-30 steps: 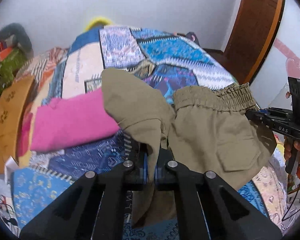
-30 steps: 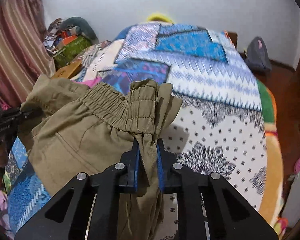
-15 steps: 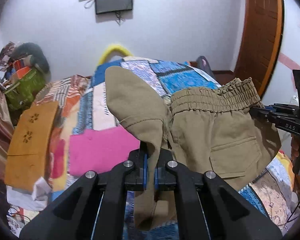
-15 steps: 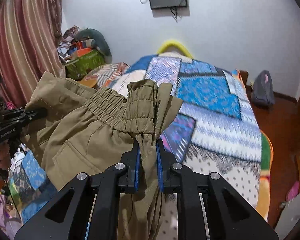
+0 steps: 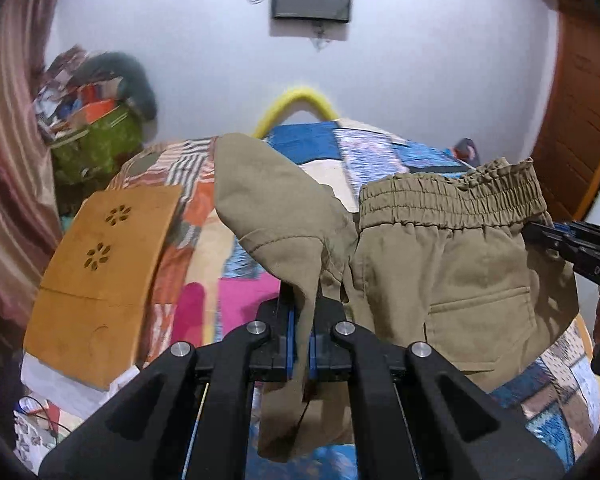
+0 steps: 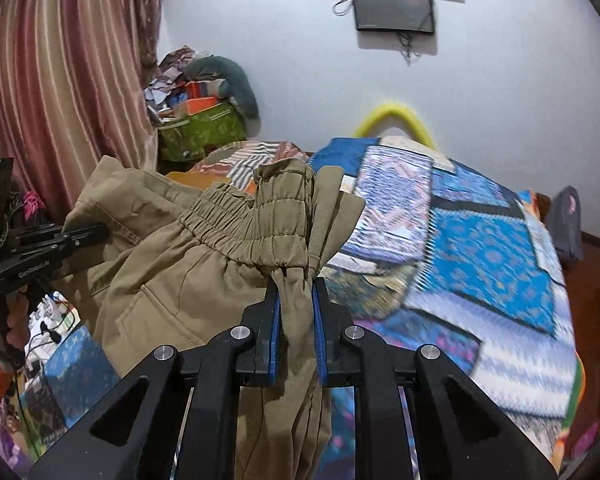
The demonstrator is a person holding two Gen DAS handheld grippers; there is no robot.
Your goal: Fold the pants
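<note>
Your left claw point(image 5: 302, 332) is clamped almost fully closed on a thin fold of the khaki cotton pants with the gathered elastic waistband point(image 5: 452, 248), near a stitched hem edge; fabric stands above the blue pads and hangs below them. Your right claw point(image 6: 296, 316) is closed on a thicker bunch of the same pants at the end of the waistband, its jaws held slightly apart by the gathered cloth. In the left wrist view the right claw enters from the right edge, gripping the far end of the waistband; in the right wrist view the left claw enters from the left edge, gripping the other side.

The pants are lifted clear of the bed covered with the blue patchwork quilt point(image 6: 484, 248) and stretched between both claws, rear patch pocket facing the left camera. The bed lies below and beyond the garment. A folded pink cloth point(image 5: 240, 300) lies on the quilt behind the left claw. An orange wooden board with flower cut-outs point(image 5: 100, 264) rests at the bed's left side
</note>
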